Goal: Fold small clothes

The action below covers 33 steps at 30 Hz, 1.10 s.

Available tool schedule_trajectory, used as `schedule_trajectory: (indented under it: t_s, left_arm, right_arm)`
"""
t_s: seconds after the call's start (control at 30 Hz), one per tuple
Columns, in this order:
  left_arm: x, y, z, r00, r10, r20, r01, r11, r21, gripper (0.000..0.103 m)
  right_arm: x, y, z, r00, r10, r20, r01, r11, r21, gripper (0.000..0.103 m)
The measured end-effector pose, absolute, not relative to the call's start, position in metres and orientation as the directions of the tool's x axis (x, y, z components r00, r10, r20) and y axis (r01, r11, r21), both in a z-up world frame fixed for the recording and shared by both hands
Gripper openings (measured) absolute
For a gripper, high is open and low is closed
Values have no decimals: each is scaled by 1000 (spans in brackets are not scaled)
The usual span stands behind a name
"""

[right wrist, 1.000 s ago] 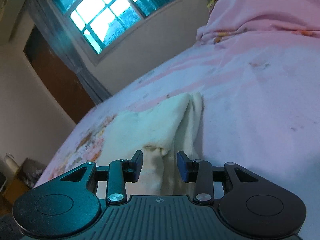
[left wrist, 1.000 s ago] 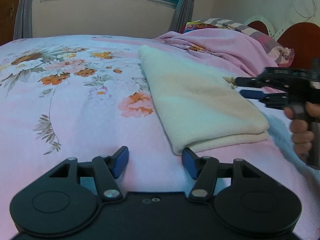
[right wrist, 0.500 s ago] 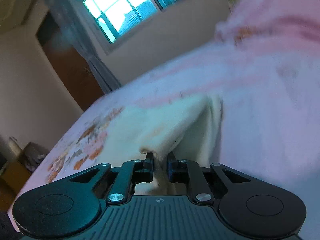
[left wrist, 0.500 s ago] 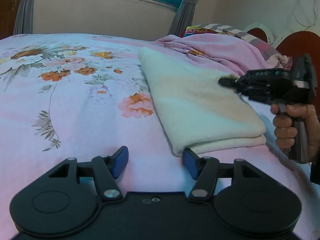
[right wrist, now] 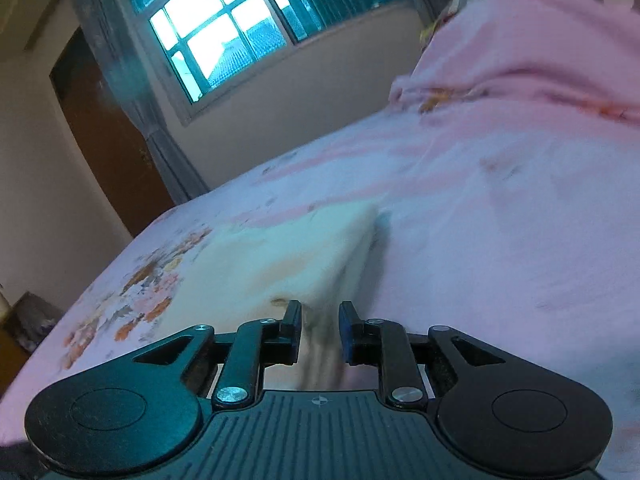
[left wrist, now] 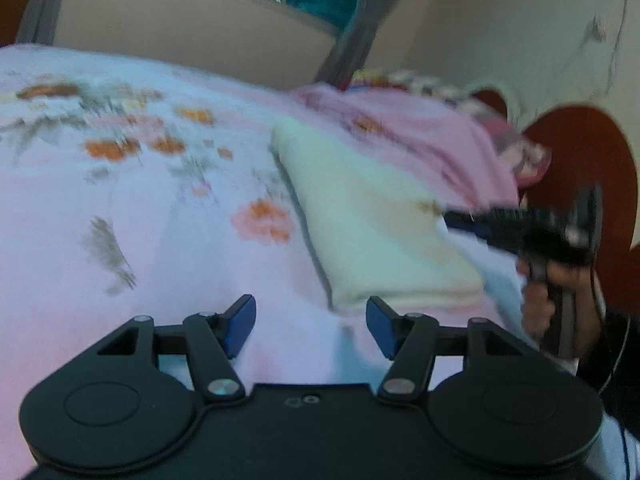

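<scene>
The cream cloth (left wrist: 380, 236) already lies folded over on the floral bed (left wrist: 160, 240), its right corner between the right gripper (right wrist: 319, 330)'s opening jaws, while the left gripper (left wrist: 310, 324) hovers wide and empty near its near edge, suggesting another fold remains.

The right gripper (right wrist: 319, 330) sits low over the bed (right wrist: 500, 240), and its jaws are opening. A bunched corner of the cream cloth (right wrist: 288, 256) runs down between the two fingers (right wrist: 295, 332); motion blur hides whether the pads press on it. The rest of the cloth lies spread on the flowered pink sheet, reaching away toward the left. A rumpled pink blanket (right wrist: 540, 52) is heaped at the far right. Behind the bed are a bright window (right wrist: 224, 32), a grey curtain (right wrist: 148, 120) and a brown door (right wrist: 104, 128).
</scene>
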State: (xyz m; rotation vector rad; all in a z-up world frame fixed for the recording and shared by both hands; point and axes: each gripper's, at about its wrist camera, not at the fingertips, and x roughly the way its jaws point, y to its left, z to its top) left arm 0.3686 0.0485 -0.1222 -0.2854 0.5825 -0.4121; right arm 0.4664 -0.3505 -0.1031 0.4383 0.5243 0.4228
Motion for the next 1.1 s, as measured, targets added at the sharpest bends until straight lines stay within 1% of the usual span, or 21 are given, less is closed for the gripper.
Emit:
schedule_trajectory:
  t_s: [0.1, 0.2, 0.23, 0.27, 0.3, 0.33, 0.4, 0.5, 0.6, 0.67, 0.7, 0.73, 0.77, 0.8, 0.83, 0.87, 0.93, 0.97, 1.03, 1.1]
  left_arm:
    - [382, 41, -113, 774, -460, -435, 291, 868, -402, 59]
    - [405, 21, -113, 763, -468, -447, 300, 868, -396, 59]
    - [411, 16, -116, 758, -466, -457, 299, 870, -393, 59]
    - [416, 10, -122, 742, -451, -495, 288, 883, -372, 59]
    - [424, 4, -131, 708, -426, -563, 275, 901, -336, 60]
    - [424, 3, -135, 703, -424, -571, 278, 903, -328, 60]
    - [423, 5, -124, 711, -434, -554, 294, 898, -326, 59]
    - [437, 4, -101, 756, -433, -491, 336, 900, -277, 59]
    - [477, -9, -84, 771, -424, -475, 339, 905, -258, 59]
    - [511, -19, -83, 774, -405, -487, 325, 914, -243, 59]
    - [522, -22, -88, 769, -391, -506, 308, 920, -243, 59]
    - [538, -24, -98, 753, -365, -548, 282, 931, -233, 63]
    - [554, -25, -109, 718, -357, -597, 266, 934, -237, 65]
    - [561, -20, -114, 700, -388, -599, 256, 920, -296, 65]
    - [565, -17, -112, 694, -407, -594, 250, 910, -331, 65]
    - [566, -15, -105, 709, -404, -579, 261, 912, -316, 65]
    - [570, -9, -90, 775, -362, -518, 270, 931, -246, 63]
    - [578, -6, -87, 786, -352, -509, 263, 935, -239, 63]
    - [601, -3, -90, 772, -328, -544, 222, 942, -253, 63]
    - [621, -11, -108, 718, -292, -632, 203, 956, -211, 66]
  right_arm:
    - [449, -360, -94, 785, 510, -351, -306, 813, 496, 20]
    - [422, -354, -90, 770, 551, -322, -359, 791, 495, 20]
    - [415, -347, -92, 762, 550, -341, -370, 803, 468, 20]
    - [412, -337, -99, 745, 539, -394, -373, 825, 424, 20]
    - [415, -324, -112, 708, 491, -508, -351, 868, 350, 20]
    - [416, -319, -121, 690, 472, -548, -347, 881, 322, 20]
    - [411, -323, -111, 716, 479, -507, -357, 876, 323, 20]
    - [414, -326, -83, 793, 473, -383, -384, 878, 287, 20]
    - [449, -320, -65, 823, 457, -338, -382, 885, 266, 20]
    - [480, -311, -64, 828, 439, -349, -369, 895, 250, 20]
    - [500, -304, -70, 815, 437, -380, -367, 897, 245, 20]
    - [520, -297, -82, 794, 413, -445, -349, 910, 222, 20]
    - [536, -292, -96, 755, 379, -536, -324, 925, 198, 20]
    - [548, -290, -106, 722, 380, -578, -326, 924, 200, 20]
    - [549, -297, -105, 731, 393, -558, -332, 919, 213, 20]
    - [548, -303, -98, 742, 408, -532, -334, 913, 235, 20]
    - [550, -314, -83, 791, 424, -441, -342, 904, 255, 20]
    - [554, -316, -79, 806, 410, -426, -332, 910, 247, 20]
    - [573, -314, -79, 818, 388, -425, -306, 918, 251, 20]
    - [596, -308, -93, 786, 382, -486, -275, 920, 280, 20]
